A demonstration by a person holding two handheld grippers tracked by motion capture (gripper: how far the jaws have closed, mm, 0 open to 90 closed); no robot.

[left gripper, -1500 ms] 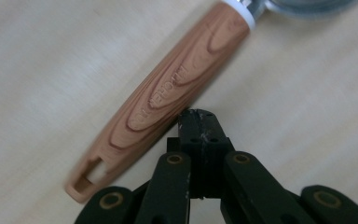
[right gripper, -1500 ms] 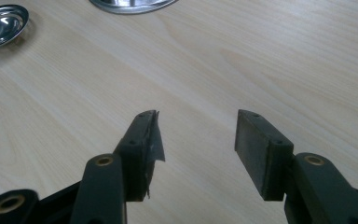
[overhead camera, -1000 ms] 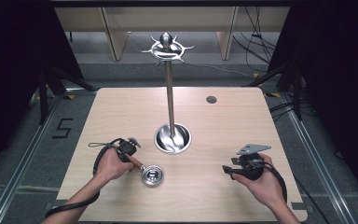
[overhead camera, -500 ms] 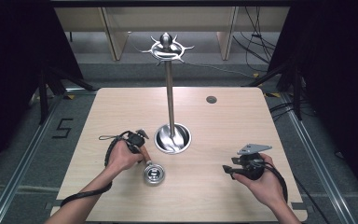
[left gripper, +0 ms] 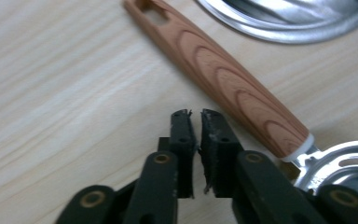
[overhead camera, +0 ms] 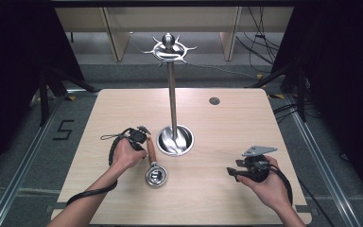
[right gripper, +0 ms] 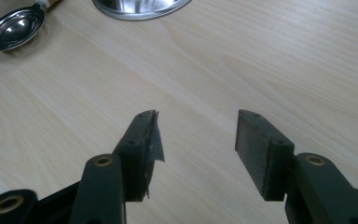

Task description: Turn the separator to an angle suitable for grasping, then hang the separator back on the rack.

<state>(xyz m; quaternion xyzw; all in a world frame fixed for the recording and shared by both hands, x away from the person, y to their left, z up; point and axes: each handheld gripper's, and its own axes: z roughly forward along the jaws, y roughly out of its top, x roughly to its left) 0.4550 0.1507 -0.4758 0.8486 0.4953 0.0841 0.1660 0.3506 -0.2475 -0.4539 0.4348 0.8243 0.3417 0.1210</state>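
A scoop with a wooden handle (overhead camera: 150,150) and a round metal bowl (overhead camera: 156,176) lies flat on the table, just left of the stand's base. My left gripper (overhead camera: 140,134) hovers by the far end of that handle. In the left gripper view the handle (left gripper: 223,79) runs just right of my left gripper (left gripper: 195,114). Its jaws have just been opening and stand a narrow slit apart with nothing between them. My right gripper (overhead camera: 231,171) rests at the front right, and its jaws stand wide and empty in the right gripper view (right gripper: 198,121).
A tall metal stand (overhead camera: 171,99) with a dished round base (overhead camera: 175,140) and a ring of hooks (overhead camera: 169,47) on top rises from the table's middle. A small dark hole (overhead camera: 214,100) marks the far right. The scoop's bowl (right gripper: 11,28) lies left of the right gripper.
My left hand has shifted right and slightly farther away, toward the stand's base, and the scoop's wooden handle now shows beside it. The right hand has not moved.
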